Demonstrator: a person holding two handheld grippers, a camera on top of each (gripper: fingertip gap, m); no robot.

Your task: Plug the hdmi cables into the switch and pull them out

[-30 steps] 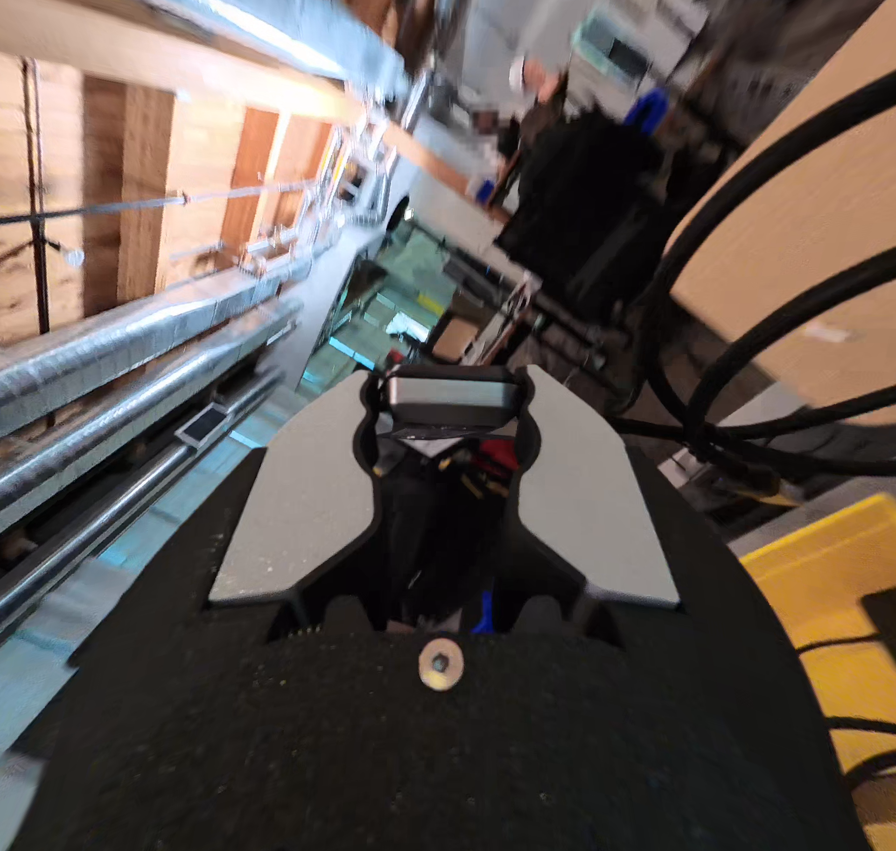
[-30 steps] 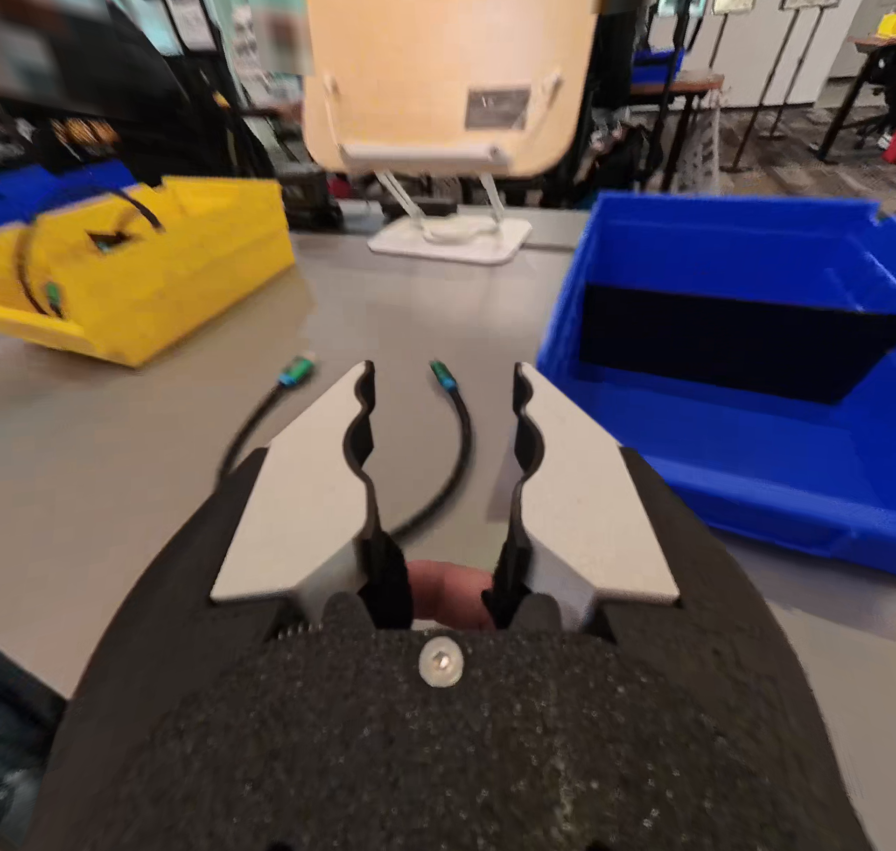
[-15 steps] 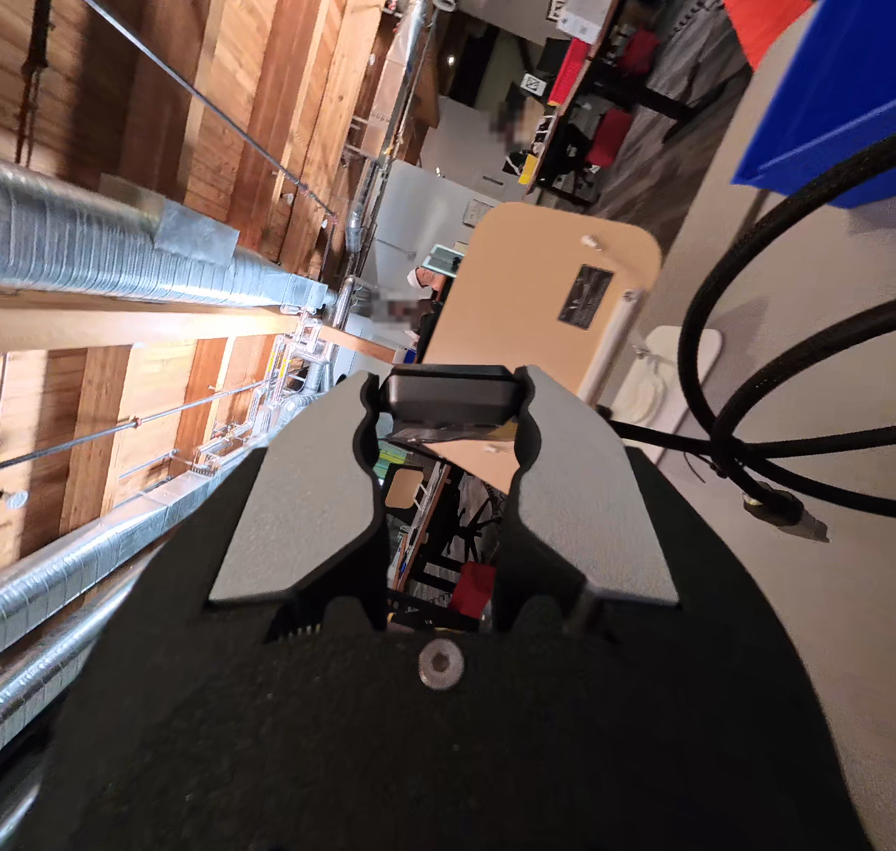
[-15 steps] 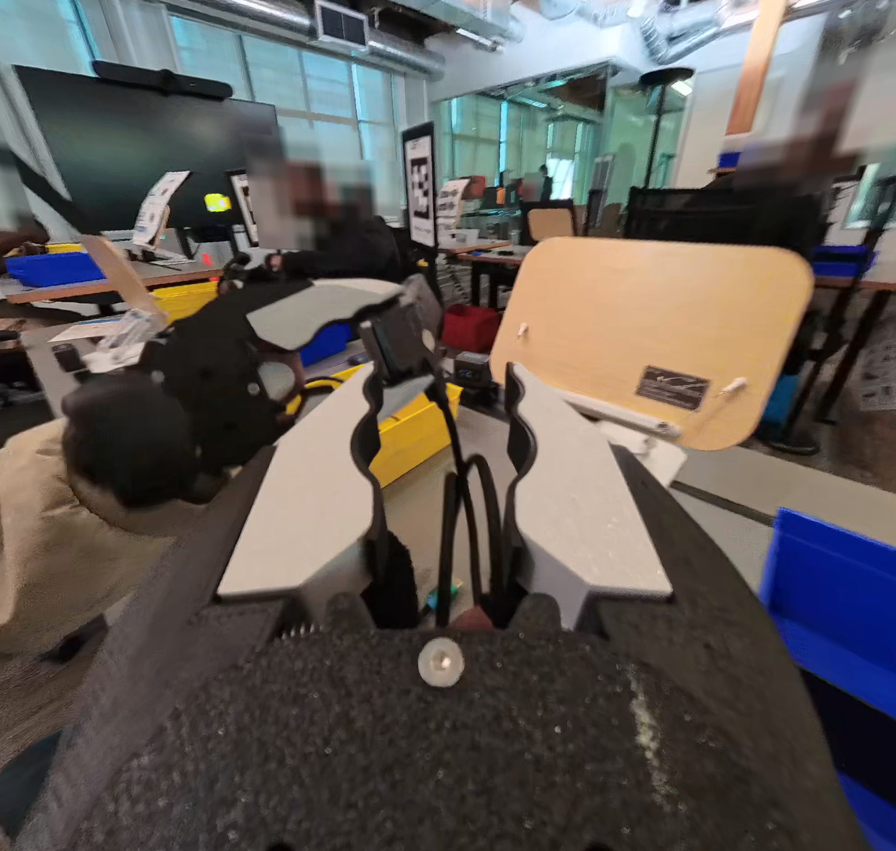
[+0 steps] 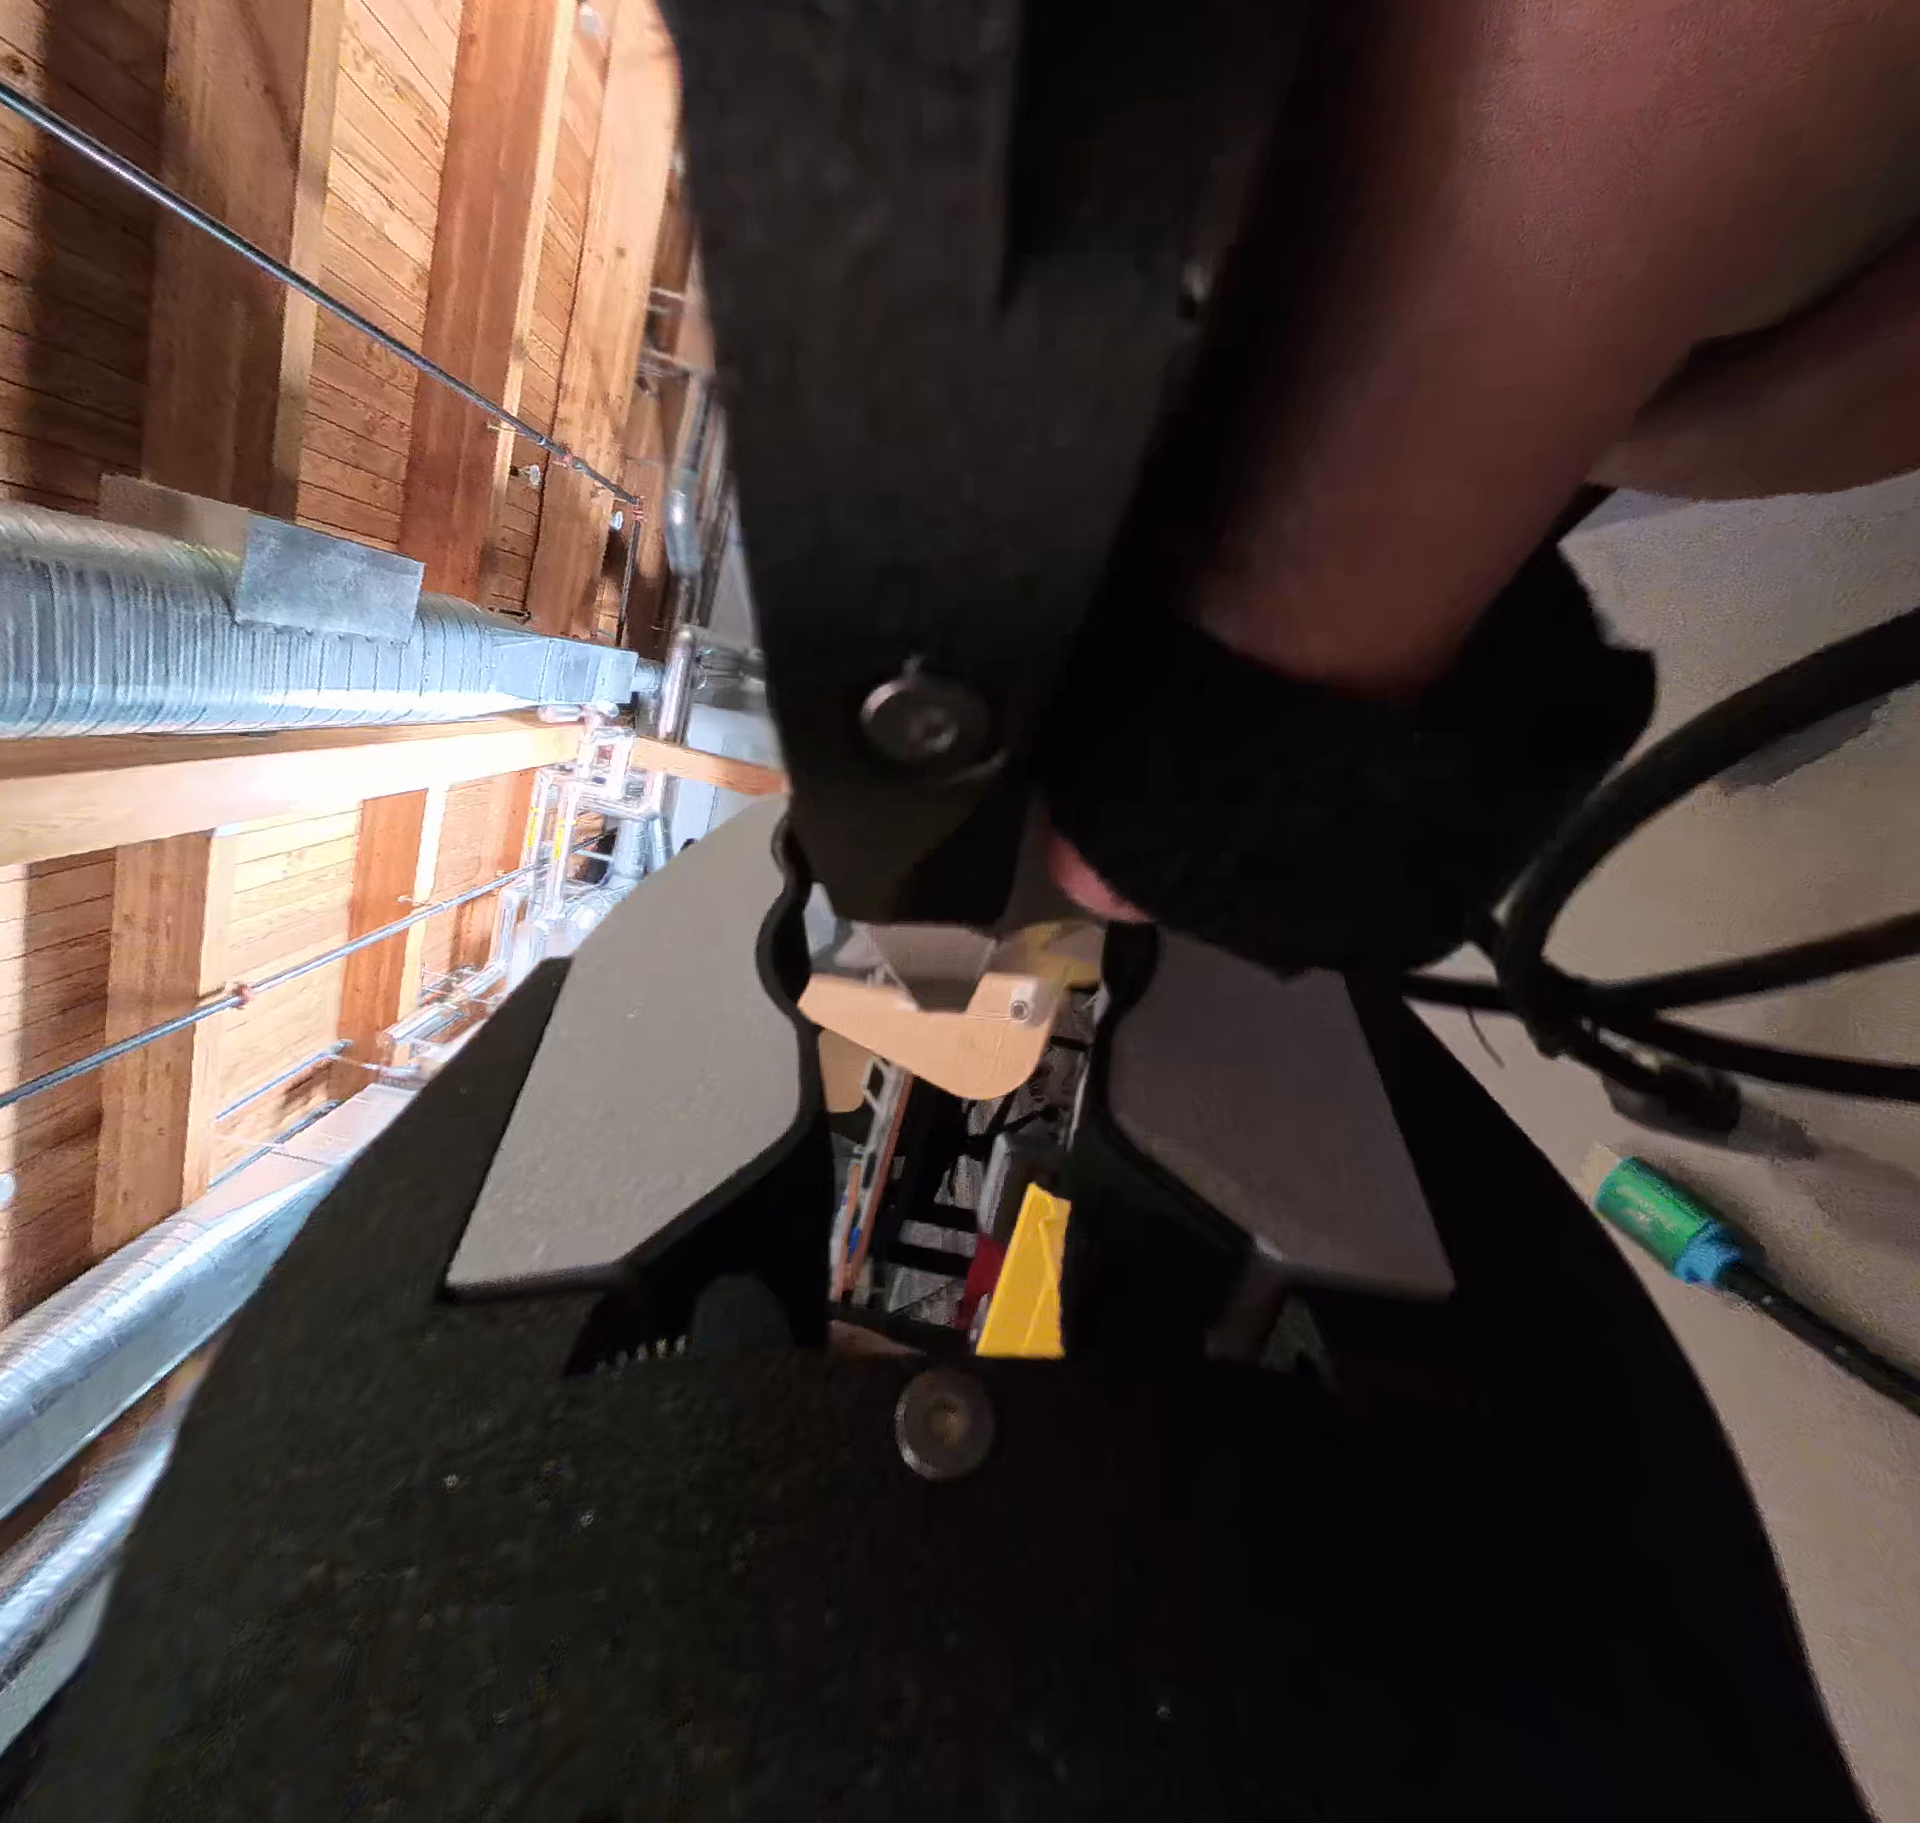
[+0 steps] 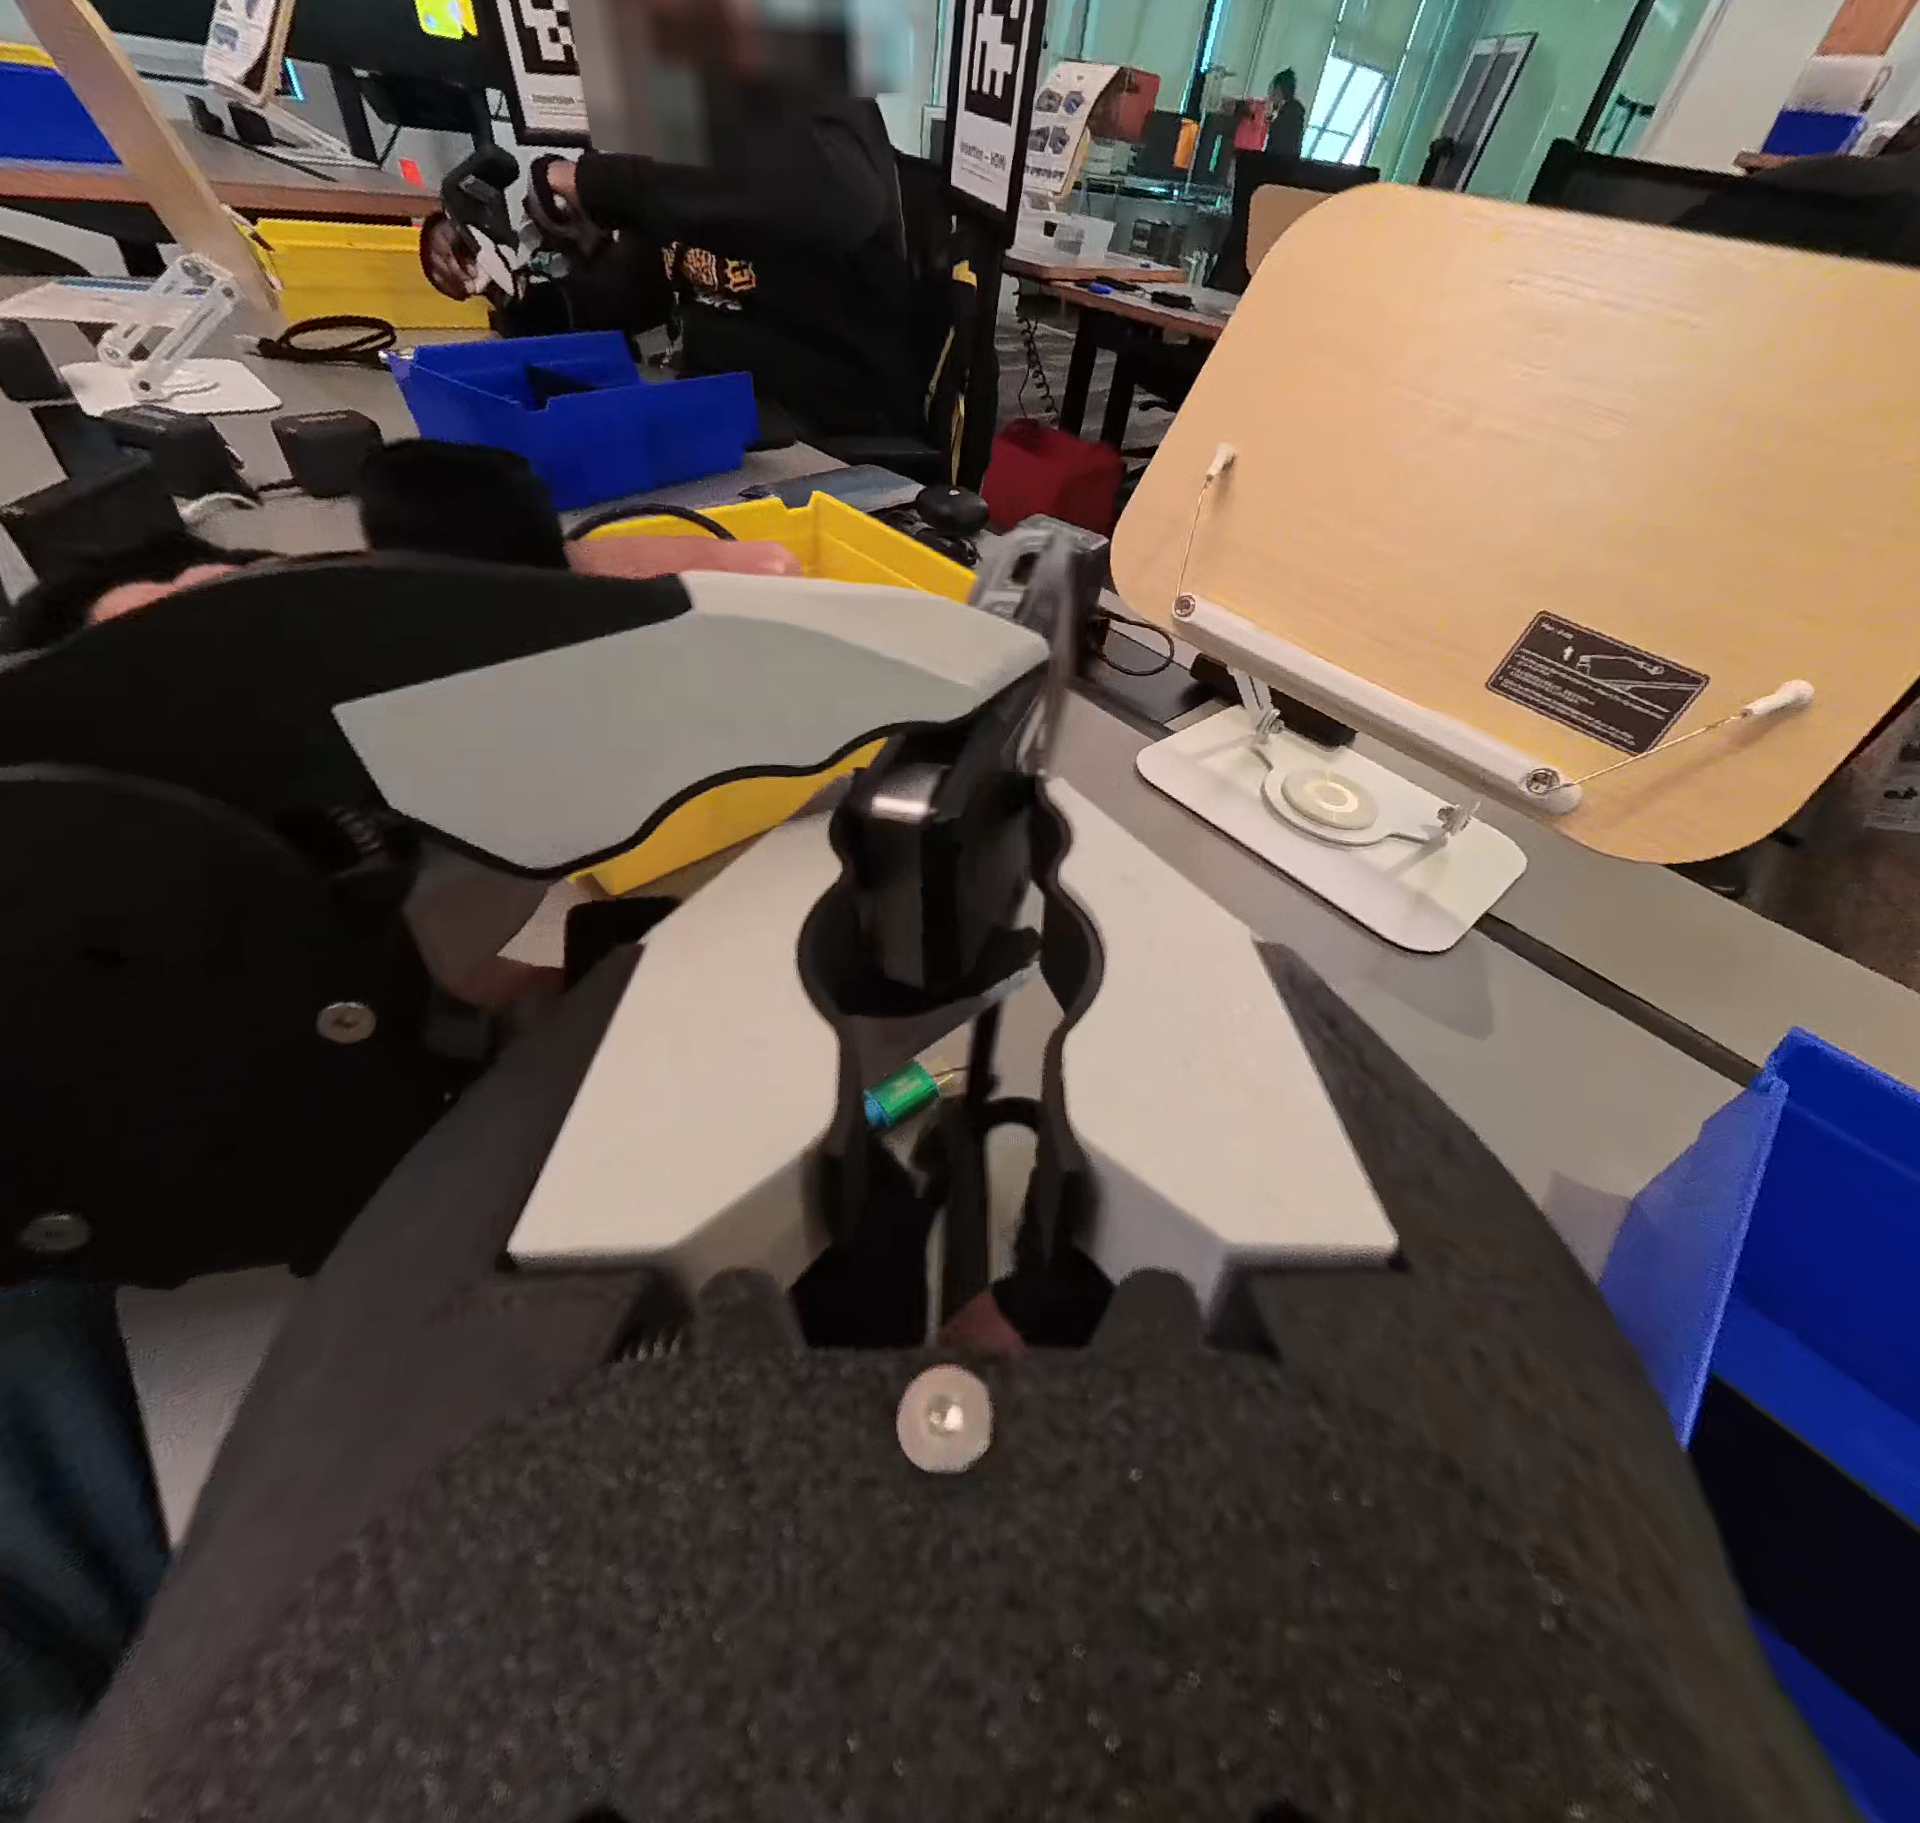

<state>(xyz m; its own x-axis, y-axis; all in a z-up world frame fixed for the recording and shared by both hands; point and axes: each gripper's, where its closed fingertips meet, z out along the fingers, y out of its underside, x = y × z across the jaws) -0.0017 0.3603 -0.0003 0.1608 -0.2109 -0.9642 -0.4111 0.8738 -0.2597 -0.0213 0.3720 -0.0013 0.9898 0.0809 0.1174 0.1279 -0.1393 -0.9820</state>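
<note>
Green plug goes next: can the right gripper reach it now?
Probably not yet: the right gripper looks shut on a black plug. The green plug lies free on the table below, once it lets go.

1. Two tools: the right tool (image 6: 940, 900) and the left tool (image 6: 977, 713) beside it.
2. One wooden stand (image 6: 1538, 485) on the surface (image 6: 1558, 984).
3. Two yellow bins: one (image 6: 831, 547) left of the stand, one (image 6: 353, 267) farther back.
4. Two blue bins: one (image 6: 1787, 1254) right of the stand, one (image 6: 582, 412) behind.
5. One green cable plug (image 6: 899, 1095) shows.
</note>
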